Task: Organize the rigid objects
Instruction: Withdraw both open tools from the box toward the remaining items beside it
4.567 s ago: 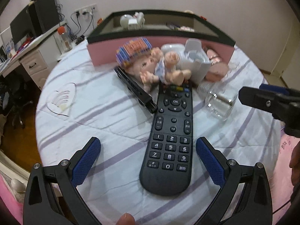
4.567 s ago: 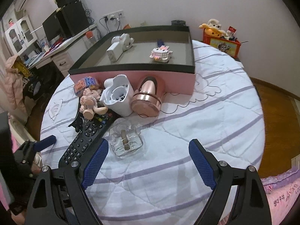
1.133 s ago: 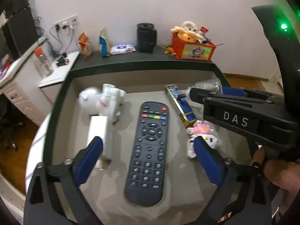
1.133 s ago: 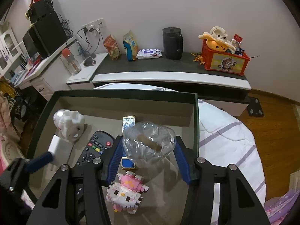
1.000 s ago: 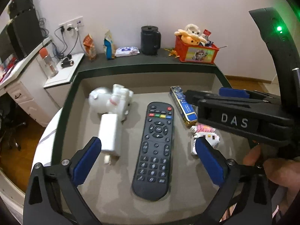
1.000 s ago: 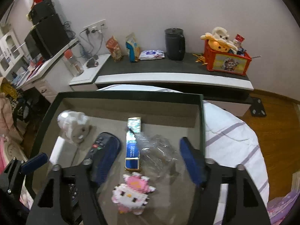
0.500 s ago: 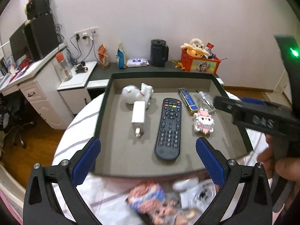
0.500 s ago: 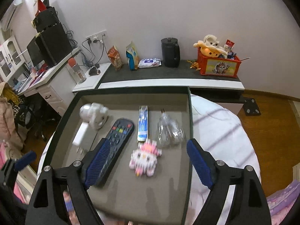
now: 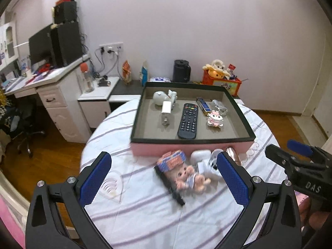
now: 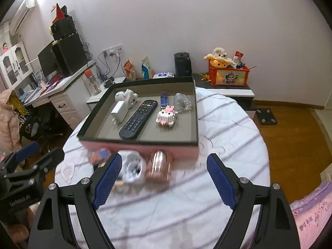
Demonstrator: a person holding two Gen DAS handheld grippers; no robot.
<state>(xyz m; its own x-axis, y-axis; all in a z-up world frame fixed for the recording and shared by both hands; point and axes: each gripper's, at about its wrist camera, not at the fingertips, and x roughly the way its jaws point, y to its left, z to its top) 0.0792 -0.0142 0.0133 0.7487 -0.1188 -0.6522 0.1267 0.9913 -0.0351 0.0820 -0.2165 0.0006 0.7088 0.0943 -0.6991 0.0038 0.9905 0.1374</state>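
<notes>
Two hand-held grippers hang over a round table [image 9: 145, 217] covered in a white cloth with purple stripes. The left gripper [image 9: 164, 178] has its blue-padded jaws spread wide with nothing between them. The right gripper [image 10: 164, 178] is likewise wide open and holds nothing.

The right gripper's side, seen at the right edge of the left wrist view, carries white letters reading "DAS". In the right wrist view the left gripper's body bears small white writing too blurred to read. A pink cover [image 10: 311, 217] at the lower right shows partial purple lettering, also unreadable.

A pink tray [image 9: 193, 147] with a dark rim sits at the table's far side. Inside lie a remote [image 9: 187, 121], a white charger [image 9: 167, 109], a white figurine [image 9: 164, 97], a blue and gold bar [image 9: 203, 103], a clear glass piece [image 9: 219, 105] and a pink block toy [image 9: 215, 119]. On the cloth just in front of the tray lie a doll [image 9: 191, 178], a colourful block [image 9: 171, 159], a black bar [image 9: 169, 184], a white case [image 9: 200, 155], a white cup [image 10: 133, 169] and a copper cup [image 10: 158, 167].

A second ago both grippers were close over the tray, the right one closed on the glass piece. Both have since drawn back and up, so the whole tray and the table edge now show, and the glass piece rests in the tray beside the remote set there earlier.
</notes>
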